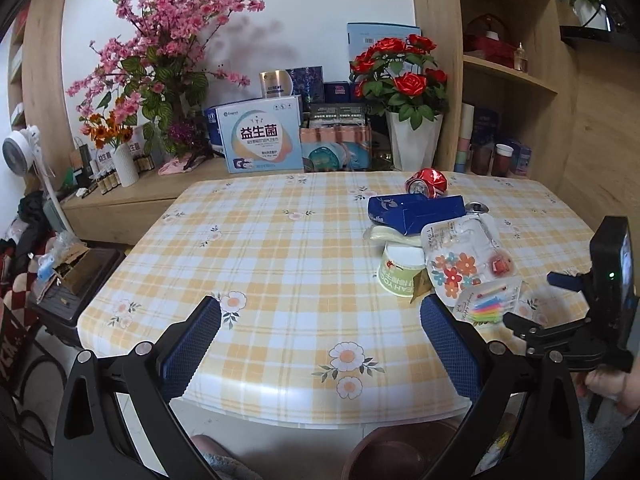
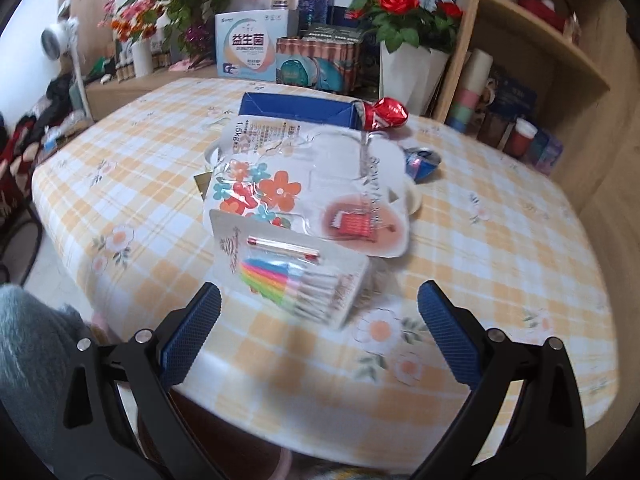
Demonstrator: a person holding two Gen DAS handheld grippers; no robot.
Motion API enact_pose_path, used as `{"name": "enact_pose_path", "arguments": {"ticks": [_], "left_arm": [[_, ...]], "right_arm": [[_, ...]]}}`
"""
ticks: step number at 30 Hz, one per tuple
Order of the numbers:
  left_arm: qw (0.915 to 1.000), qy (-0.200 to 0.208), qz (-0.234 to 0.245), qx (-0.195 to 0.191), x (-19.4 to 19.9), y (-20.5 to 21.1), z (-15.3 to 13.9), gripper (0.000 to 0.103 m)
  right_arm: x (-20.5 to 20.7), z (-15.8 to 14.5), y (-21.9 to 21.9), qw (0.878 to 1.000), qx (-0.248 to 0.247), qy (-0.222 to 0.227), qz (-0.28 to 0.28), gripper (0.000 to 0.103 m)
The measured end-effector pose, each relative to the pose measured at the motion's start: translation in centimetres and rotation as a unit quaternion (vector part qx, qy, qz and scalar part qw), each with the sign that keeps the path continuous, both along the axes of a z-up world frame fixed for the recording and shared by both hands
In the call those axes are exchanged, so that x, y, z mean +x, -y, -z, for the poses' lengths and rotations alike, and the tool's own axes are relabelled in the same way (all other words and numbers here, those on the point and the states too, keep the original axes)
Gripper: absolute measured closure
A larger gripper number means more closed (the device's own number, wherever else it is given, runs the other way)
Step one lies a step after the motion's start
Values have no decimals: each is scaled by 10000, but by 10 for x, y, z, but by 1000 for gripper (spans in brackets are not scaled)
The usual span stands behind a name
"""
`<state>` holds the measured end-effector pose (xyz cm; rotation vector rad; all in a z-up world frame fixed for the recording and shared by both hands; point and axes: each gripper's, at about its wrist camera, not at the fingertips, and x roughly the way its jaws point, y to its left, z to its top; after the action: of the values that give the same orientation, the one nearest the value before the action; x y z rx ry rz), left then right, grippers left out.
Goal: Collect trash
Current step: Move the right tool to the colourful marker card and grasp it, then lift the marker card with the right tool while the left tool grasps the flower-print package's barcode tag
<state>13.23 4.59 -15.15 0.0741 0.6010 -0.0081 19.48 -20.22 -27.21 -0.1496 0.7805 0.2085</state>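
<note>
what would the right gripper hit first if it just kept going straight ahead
Most likely the candle pack, lying just ahead between the open right gripper's fingers. Behind it sits the flowered plastic package. Depth is unclear, so the gripper might pass above the pack.

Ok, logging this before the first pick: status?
Left gripper open, empty. Right gripper open, nearing candle pack. Trash pile on table: floral package, blue box, crushed can. Nothing blocking.

Home dining room: checked tablecloth [image 1: 280,248], flower vases [image 1: 414,142], wooden shelves [image 1: 508,68].
</note>
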Motion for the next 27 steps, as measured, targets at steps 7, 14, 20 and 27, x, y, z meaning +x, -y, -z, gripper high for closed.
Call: {"name": "enact_pose_path", "arguments": {"ticks": [7, 14, 20, 27], "left_arm": [[9999, -145, 65, 2, 16, -5, 17, 5], [9994, -262, 196, -60, 28, -3, 30, 5], [9988, -379, 237, -207, 34, -3, 37, 5], [9980, -430, 337, -320, 37, 0, 40, 6]], "right_arm": [[21, 25, -8, 9982, 279, -105, 520, 6], [35, 36, -11, 9962, 445, -241, 703, 6], [37, 41, -12, 9960, 497, -374, 648, 7], [24, 37, -9, 9958, 640, -342, 550, 18]]}}
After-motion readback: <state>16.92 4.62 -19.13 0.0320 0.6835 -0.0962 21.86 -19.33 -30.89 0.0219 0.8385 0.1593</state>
